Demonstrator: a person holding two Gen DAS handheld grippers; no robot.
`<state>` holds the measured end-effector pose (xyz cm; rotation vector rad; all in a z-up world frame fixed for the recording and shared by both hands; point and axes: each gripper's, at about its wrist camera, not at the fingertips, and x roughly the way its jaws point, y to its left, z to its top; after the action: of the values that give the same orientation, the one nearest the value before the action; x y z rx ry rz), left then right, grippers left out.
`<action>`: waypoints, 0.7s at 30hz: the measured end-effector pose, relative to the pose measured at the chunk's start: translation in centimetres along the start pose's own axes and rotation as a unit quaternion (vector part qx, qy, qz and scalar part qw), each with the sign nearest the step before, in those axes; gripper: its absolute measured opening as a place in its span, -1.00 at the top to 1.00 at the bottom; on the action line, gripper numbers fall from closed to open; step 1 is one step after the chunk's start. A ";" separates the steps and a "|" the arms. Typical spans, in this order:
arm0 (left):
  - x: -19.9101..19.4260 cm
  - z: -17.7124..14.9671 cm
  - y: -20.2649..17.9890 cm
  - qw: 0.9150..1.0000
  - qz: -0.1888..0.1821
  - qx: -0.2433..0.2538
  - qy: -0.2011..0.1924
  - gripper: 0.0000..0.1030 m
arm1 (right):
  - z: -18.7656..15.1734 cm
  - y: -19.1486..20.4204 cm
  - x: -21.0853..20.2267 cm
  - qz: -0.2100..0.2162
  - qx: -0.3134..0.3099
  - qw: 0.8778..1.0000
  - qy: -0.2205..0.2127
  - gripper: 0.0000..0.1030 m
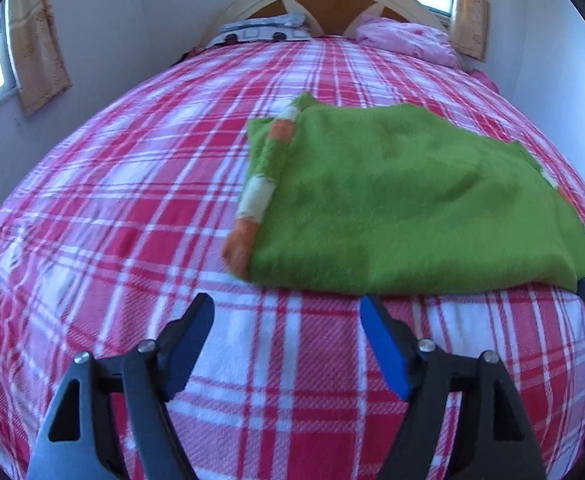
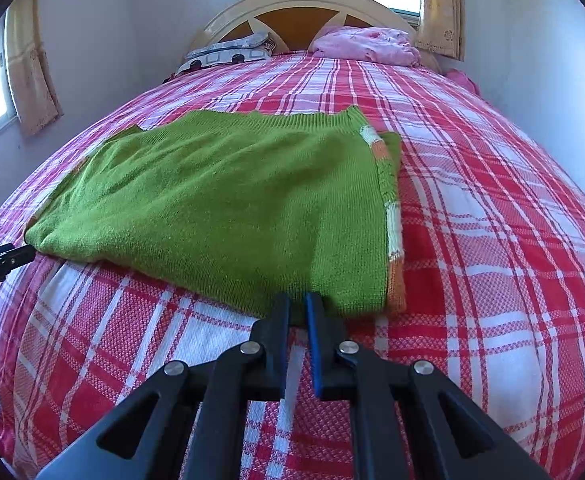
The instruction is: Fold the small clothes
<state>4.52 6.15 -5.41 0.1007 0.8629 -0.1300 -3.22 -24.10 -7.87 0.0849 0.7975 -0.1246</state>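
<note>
A green knitted sweater [image 2: 220,204] lies folded flat on the red-and-white plaid bedspread [image 2: 492,240]. In the right wrist view it fills the middle and left of the frame, its long axis running from the near hem at lower centre up toward the ribbed edge at upper centre, which points at the headboard [image 2: 300,12]. A striped sleeve [image 2: 394,236] in white, orange and green lies folded along its right edge, parallel to that axis. In the left wrist view the same sweater [image 1: 404,200] sits in the right half of the frame, with the striped sleeve [image 1: 260,192] along its left edge.

The left gripper [image 1: 286,312] hovers at the bottom of its view with the jaws spread wide and nothing between them, just short of the sweater's near hem. The right gripper [image 2: 298,304] has its jaws drawn almost together at the near hem; whether any knit is pinched between them cannot be told. A pink pillow [image 2: 368,46] and a patterned pillow [image 2: 228,54] rest against the headboard.
</note>
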 end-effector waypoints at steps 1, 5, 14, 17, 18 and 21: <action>-0.2 -0.1 0.1 1.000 0.006 0.001 -0.004 -0.51 | 0.0 0.1 0.0 -0.002 -0.001 1.000 0.000 0.83; -0.9 0.1 0.4 0.999 0.031 0.006 -0.028 -0.53 | 0.0 0.0 0.0 0.002 0.002 1.000 -0.001 0.83; -0.1 0.9 1.1 0.999 0.041 -0.003 -0.030 -0.76 | 0.0 -0.7 -0.1 0.020 0.017 1.000 -0.002 0.82; 0.6 0.9 1.2 0.999 0.044 -0.006 -0.018 -0.76 | 0.0 -0.8 -0.1 0.017 0.015 1.000 -0.003 0.82; 0.8 0.9 1.3 0.999 0.044 -0.007 -0.012 -0.76 | 0.0 -0.8 -0.1 0.017 0.015 1.000 -0.003 0.82; 1.6 0.8 2.0 0.999 0.042 -0.026 0.016 -0.89 | 0.0 -0.8 0.0 0.019 0.016 1.000 -0.003 0.82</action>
<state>6.47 7.88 -6.01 0.0894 0.8924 -0.0270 -3.36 -24.85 -7.87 0.1292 0.7879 -0.1018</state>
